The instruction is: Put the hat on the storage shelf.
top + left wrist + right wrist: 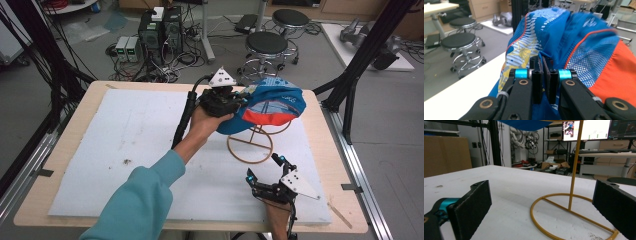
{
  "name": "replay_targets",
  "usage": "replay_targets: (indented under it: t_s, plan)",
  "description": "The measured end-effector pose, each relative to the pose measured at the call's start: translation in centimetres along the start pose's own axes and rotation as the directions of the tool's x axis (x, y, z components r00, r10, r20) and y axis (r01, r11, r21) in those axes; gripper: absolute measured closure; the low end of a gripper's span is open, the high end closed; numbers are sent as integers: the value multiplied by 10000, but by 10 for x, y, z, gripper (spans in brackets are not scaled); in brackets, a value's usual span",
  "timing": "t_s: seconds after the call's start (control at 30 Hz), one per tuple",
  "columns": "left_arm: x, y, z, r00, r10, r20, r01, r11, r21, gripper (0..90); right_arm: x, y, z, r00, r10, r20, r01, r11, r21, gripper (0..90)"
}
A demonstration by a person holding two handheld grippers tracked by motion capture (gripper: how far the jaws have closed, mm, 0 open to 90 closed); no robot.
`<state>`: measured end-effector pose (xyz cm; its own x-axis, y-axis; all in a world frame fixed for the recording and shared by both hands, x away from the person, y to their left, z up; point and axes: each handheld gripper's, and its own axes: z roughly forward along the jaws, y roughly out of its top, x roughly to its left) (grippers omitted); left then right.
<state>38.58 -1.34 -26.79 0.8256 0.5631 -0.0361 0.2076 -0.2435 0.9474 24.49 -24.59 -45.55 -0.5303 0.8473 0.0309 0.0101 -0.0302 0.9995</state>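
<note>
Left gripper clamped on cap, right gripper idle with jaws wide apart.

Left to right: left forearm in a teal sleeve reaches up the foam pad; its jaws pinch the cap's blue fabric, cap sitting on the gold wire stand straight ahead of that gripper. White lettering on the cap is too blurred to read; a yellow basketball graphic shows. Right gripper rests low on the pad, stand base just ahead of its jaws.

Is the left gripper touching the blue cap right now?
Touching. In the left gripper view the left gripper has its jaws shut on a fold of the blue cap, fabric pinched between the pads.
</note>
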Motion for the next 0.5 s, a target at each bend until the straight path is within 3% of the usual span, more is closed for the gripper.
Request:
replay_targets:
  t_s: [0.17, 0.27, 0.5]
  plan:
    - [7, -11, 0, 9991, -394, 128, 391, 9990, 205, 863, 0, 0, 0, 10000, 25, -5, -25, 10000, 37, 11]
    - [6, -9, 1, 9976, -627, 286, 629, 9980, -64, 861, 0, 0, 0, 10000, 43, -1, -43, 10000, 47, 11]
    - [-2, 0, 0, 9984, -417, 387, 433, 9982, -408, 858, 0, 0, 0, 10000, 47, 0, -47, 10000, 57, 11]
